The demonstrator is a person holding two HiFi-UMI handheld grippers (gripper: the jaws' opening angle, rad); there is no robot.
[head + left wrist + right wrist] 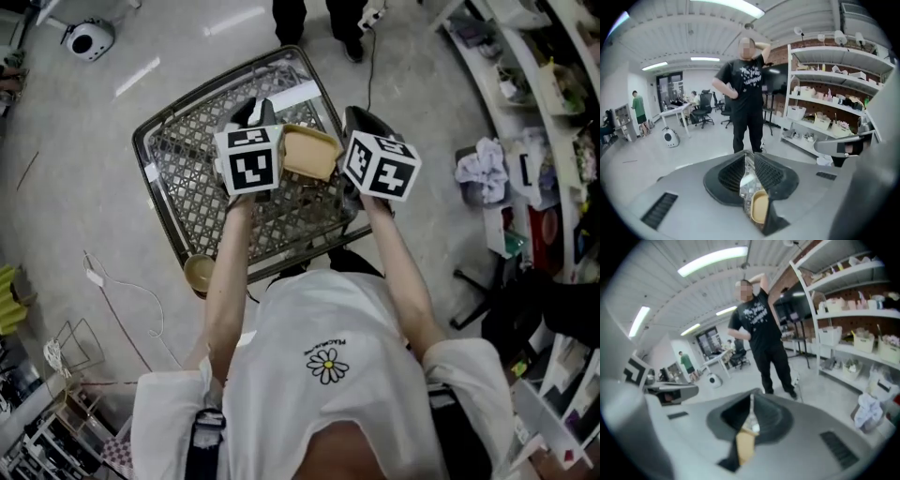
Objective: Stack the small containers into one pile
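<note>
Tan and shallow, one small container (309,153) hangs in the air above the middle of a wire-mesh cart (187,192), carried between two hand-held grippers. The left gripper (749,158) has its jaws pinched nearly together on the container's left rim. The right gripper (751,403) appears clamped the same way on the right rim. A second round container (200,272) sits by the cart's near-left corner, well apart. No pile shows yet, so the stacking seems barely begun.
</note>
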